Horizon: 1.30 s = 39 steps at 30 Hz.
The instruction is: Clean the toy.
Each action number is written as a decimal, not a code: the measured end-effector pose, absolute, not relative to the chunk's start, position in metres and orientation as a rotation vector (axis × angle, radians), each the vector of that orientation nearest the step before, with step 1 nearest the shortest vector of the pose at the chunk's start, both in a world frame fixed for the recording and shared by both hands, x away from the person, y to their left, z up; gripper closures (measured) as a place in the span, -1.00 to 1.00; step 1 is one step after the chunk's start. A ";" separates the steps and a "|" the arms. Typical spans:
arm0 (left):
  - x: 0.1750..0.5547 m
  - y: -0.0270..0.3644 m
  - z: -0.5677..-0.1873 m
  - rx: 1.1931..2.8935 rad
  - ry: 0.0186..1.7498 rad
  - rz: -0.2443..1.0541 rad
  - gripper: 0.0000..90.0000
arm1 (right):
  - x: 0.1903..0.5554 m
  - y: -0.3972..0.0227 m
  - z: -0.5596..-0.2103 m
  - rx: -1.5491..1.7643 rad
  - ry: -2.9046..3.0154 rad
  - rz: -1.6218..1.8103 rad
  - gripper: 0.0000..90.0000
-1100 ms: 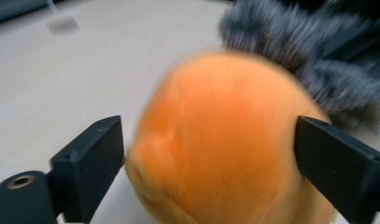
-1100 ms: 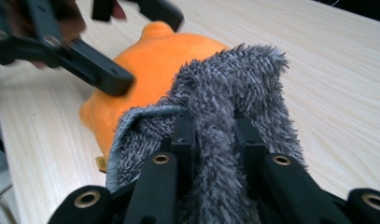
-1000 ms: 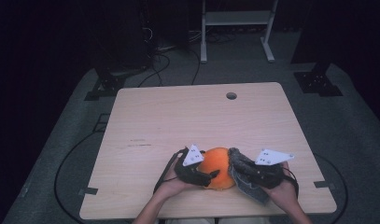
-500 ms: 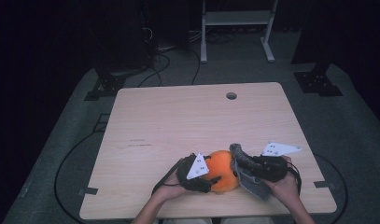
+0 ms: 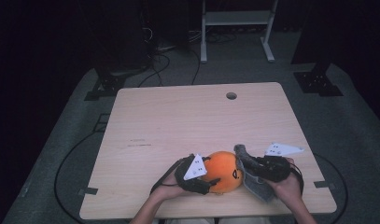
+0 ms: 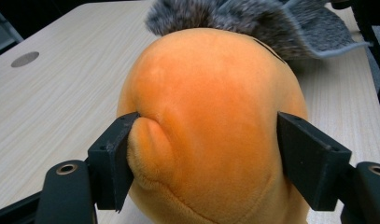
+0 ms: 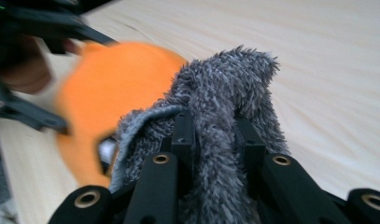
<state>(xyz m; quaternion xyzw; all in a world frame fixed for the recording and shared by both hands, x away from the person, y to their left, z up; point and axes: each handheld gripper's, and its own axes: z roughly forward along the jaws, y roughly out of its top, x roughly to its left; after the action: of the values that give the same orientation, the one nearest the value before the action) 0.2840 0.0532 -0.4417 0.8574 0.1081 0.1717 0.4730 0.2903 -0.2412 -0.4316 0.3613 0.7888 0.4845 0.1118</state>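
The orange plush [image 5: 223, 171] sits on the table [image 5: 187, 121] at its near edge, right of the middle. The left gripper [image 5: 197, 175] has it squeezed from the left, jaws having just closed in and denting the sides. The right gripper [image 5: 255, 170], just right of the plush, is clenched on a grey fuzzy cloth [image 7: 225, 107] touching its top. No readable writing anywhere.

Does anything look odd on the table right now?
Nothing is spilled or broken. The orange plush toy is dented where the left gripper squeezes it, and the grey cloth is bunched in the right gripper.
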 end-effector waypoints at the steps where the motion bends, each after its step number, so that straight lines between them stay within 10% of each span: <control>1: 0.283 0.052 -0.441 2.098 0.258 0.427 -0.43 | 0.292 -0.244 -0.434 1.089 2.317 1.396 0.64; 29: 0.274 0.044 -0.440 2.095 0.183 0.484 -0.44 | 0.278 -0.197 -0.408 0.905 2.296 1.515 0.65; 39: 0.289 0.049 -0.441 2.079 0.397 0.297 -0.74 | 0.282 -0.216 -0.418 0.932 2.292 1.458 0.65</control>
<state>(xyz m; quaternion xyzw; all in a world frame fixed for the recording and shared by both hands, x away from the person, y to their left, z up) 0.2893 0.0495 -0.4406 0.8525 0.1626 0.1219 0.4815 0.2820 -0.2159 -0.4184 0.3217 0.7908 0.5030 0.1346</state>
